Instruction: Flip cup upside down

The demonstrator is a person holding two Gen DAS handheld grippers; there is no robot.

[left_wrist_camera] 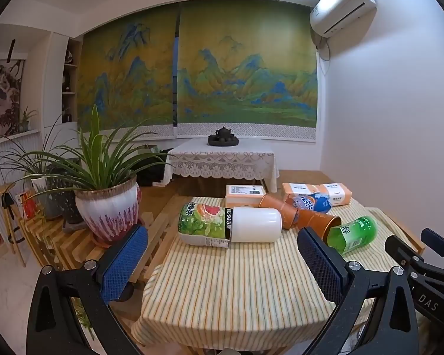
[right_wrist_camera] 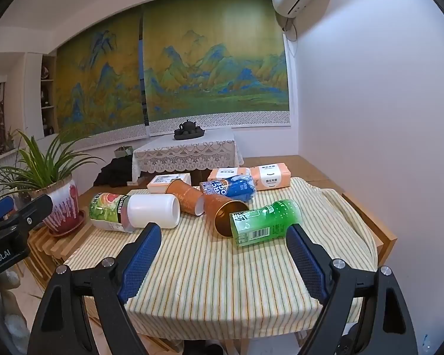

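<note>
The bench (right_wrist_camera: pixel 207 281), under a striped cloth, carries a clutter near its far edge. Largest is the white cup (right_wrist_camera: pixel 151 210), lying on its side toward the far left corner with a labelled bottle (right_wrist_camera: pixel 106 208) pushed into it. Two orange cups (right_wrist_camera: pixel 198 199) lie nested at the middle, a green bottle (right_wrist_camera: pixel 265 222) against one mouth. The left claw (left_wrist_camera: pixel 222 263) and right claw (right_wrist_camera: pixel 222 257) are both spread, holding nothing. Risk (my judgement): the cups may roll when nudged. Which cup is meant is unclear, and the bench's near edge is hidden.
</note>
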